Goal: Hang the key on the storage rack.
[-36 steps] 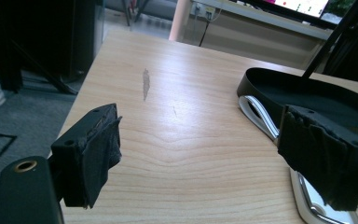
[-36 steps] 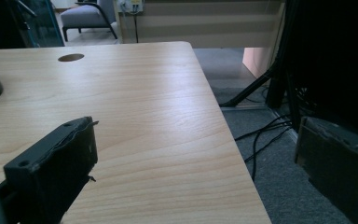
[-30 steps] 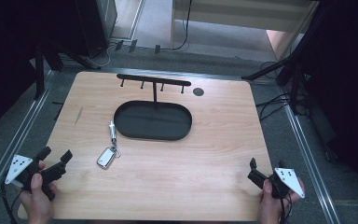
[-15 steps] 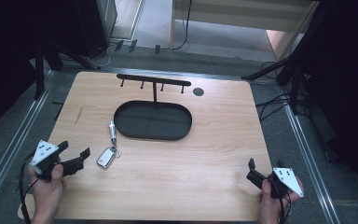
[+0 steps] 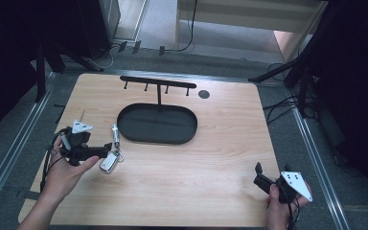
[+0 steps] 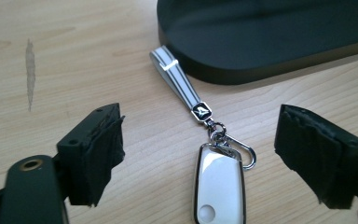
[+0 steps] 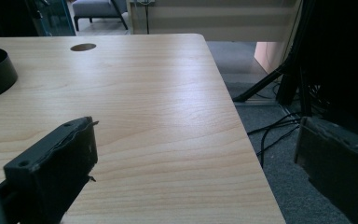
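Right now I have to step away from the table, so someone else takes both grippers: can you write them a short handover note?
Left gripper: open, jaws just closing a little, either side of the white car key fob with the metal clip and striped strap; pads not on it yet.
Right gripper: open, nothing between the jaws, at the near right corner of the light wooden table.
Things: the fob lies flat on the table, left of the black oval tray with the hook rail; its strap tip reaches toward the tray's edge.
Done: approach only.
Left: probably close on the fob, lift it, perhaps hang it on a hook.
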`<state>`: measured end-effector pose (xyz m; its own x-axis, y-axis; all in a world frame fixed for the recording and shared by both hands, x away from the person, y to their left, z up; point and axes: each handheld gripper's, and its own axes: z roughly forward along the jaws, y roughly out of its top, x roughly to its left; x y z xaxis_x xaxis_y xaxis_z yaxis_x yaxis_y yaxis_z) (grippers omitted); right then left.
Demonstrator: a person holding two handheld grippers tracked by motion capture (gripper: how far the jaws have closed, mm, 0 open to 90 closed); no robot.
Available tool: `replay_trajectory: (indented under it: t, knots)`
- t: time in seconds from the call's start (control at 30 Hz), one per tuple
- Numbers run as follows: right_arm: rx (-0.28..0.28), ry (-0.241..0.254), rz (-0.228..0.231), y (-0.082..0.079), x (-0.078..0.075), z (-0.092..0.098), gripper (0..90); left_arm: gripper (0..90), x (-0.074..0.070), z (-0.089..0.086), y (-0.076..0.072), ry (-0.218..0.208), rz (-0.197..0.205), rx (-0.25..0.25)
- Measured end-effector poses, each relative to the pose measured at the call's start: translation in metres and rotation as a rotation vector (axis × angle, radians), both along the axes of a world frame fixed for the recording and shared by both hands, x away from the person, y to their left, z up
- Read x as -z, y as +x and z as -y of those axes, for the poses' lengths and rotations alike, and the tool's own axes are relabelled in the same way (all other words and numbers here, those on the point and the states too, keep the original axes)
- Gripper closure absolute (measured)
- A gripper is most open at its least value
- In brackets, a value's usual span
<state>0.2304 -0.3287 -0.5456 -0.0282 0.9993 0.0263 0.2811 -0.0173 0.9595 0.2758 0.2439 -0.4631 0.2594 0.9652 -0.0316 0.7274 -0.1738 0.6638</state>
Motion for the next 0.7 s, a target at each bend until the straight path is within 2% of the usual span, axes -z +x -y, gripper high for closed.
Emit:
replay_trajectory:
  t: [0.03,0.07,0.13,0.17,0.2,0.23,0.27,0.3,0.37,0.43,0.53,0.57,0.6,0.63,0.67,0.7]
  knots:
    - [0.0,0.0,0.0,0.0,0.0,0.0,0.0,18.0,-0.001,0.003,0.005,0.015,-0.027,-0.007]
    - [-0.001,-0.002,-0.001,0.0,0.0,0.0,0.0,19.4,-0.001,0.005,0.009,0.013,-0.051,-0.003]
    - [-0.005,0.0,-0.002,0.0,0.0,0.0,0.0,19.8,-0.002,0.009,0.017,-0.011,-0.103,0.014]
    - [-0.005,0.002,-0.004,0.0,0.0,0.0,0.0,19.8,-0.003,0.013,0.025,-0.038,-0.153,0.016]
    - [-0.005,0.002,-0.004,0.0,0.0,0.0,0.0,19.9,-0.003,0.013,0.025,-0.038,-0.153,0.016]
    - [-0.005,0.005,-0.005,0.0,0.0,0.0,0.0,19.9,-0.003,0.014,0.029,-0.048,-0.176,0.014]
    - [-0.007,0.005,-0.004,0.0,0.0,0.0,0.0,20.1,-0.002,0.015,0.032,-0.037,-0.193,0.02]
    - [-0.007,0.005,-0.005,0.001,0.0,0.0,0.0,24.1,-0.001,0.017,0.035,-0.023,-0.203,0.012]
    - [-0.009,0.005,-0.007,0.001,0.0,0.0,0.0,36.4,0.0,0.017,0.042,-0.006,-0.258,-0.029]
    - [-0.009,0.005,-0.009,0.001,0.0,0.0,0.0,37.8,0.002,0.016,0.049,-0.006,-0.292,-0.076]
    - [-0.011,0.004,-0.011,0.001,0.0,0.0,0.0,37.0,0.007,0.014,0.059,-0.029,-0.352,-0.086]
    - [-0.012,0.002,-0.011,0.001,0.0,0.0,0.0,37.7,0.009,0.014,0.061,-0.024,-0.367,-0.088]
    - [-0.013,0.0,-0.01,0.001,0.0,0.0,0.0,42.3,0.013,0.014,0.066,-0.062,-0.417,-0.099]
    - [-0.013,0.0,-0.01,0.001,0.0,0.0,0.0,42.6,0.013,0.014,0.066,-0.062,-0.417,-0.099]
    - [-0.014,0.001,-0.012,0.001,0.0,0.0,0.0,43.0,0.015,0.013,0.07,-0.111,-0.449,-0.105]
    - [-0.014,0.002,-0.013,0.002,0.0,0.0,0.0,43.7,0.016,0.013,0.072,-0.124,-0.462,-0.108]
